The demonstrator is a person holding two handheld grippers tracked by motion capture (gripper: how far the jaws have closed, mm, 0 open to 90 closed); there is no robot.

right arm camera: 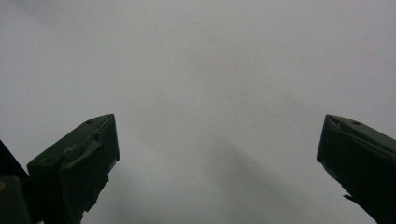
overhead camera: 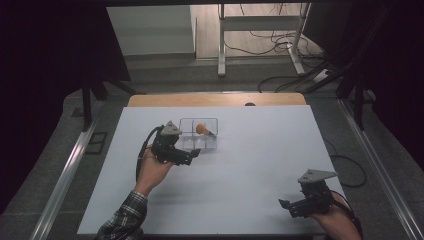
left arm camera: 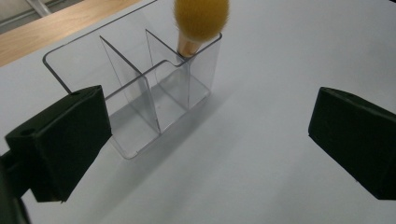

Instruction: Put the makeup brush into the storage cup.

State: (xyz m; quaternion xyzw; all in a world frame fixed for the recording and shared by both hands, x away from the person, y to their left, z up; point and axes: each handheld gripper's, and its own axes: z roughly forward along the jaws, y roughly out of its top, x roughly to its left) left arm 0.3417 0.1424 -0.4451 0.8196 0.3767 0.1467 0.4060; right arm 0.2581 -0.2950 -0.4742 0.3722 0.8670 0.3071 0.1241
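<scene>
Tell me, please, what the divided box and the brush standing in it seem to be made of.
The divided box looks like clear, glossy hard plastic, perhaps acrylic: the table shows through its walls, and their edges catch light. The brush has a soft, matte orange-yellow head, probably synthetic bristles, though fibre type cannot be told. Its collar beneath looks like shiny copper-coloured metal or metallised plastic.

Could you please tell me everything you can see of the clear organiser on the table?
The clear organiser looks like transparent plastic: a small rectangular box, open on top, split by thin upright dividers into compartments. It stands upright on the white table, towards the far left, just ahead of the left gripper, whose open jaws do not touch it. One end compartment holds a makeup brush, its orange bristles above the rim. The other compartments look empty.
</scene>
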